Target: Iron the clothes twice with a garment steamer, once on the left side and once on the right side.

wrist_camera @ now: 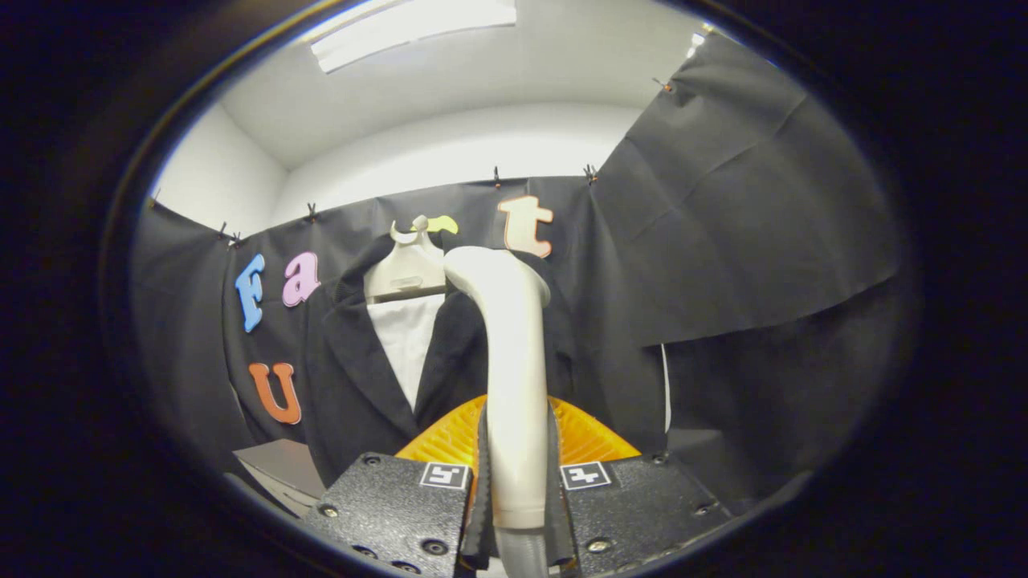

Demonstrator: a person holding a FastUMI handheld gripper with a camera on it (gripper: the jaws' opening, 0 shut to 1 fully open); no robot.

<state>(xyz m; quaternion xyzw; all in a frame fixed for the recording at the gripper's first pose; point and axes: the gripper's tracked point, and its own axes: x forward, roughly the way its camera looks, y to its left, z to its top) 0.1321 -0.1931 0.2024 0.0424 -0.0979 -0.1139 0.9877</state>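
A white garment steamer (512,377) stands upright between my gripper's (514,482) two black fingers (401,502), which press on its handle from both sides. Its head (490,269) reaches up in front of a black jacket (353,377). The jacket hangs on a white hanger (408,269) against the booth wall, with a white shirt front (405,337) showing between its lapels. The steamer's head is over the jacket's right half, near the collar. Whether the head touches the cloth I cannot tell.
An orange ribbed part (582,437) sits just behind the fingers, around the steamer's handle. Black cloth (763,241) hangs on the right and behind the jacket. A grey surface edge (277,470) shows low on the left.
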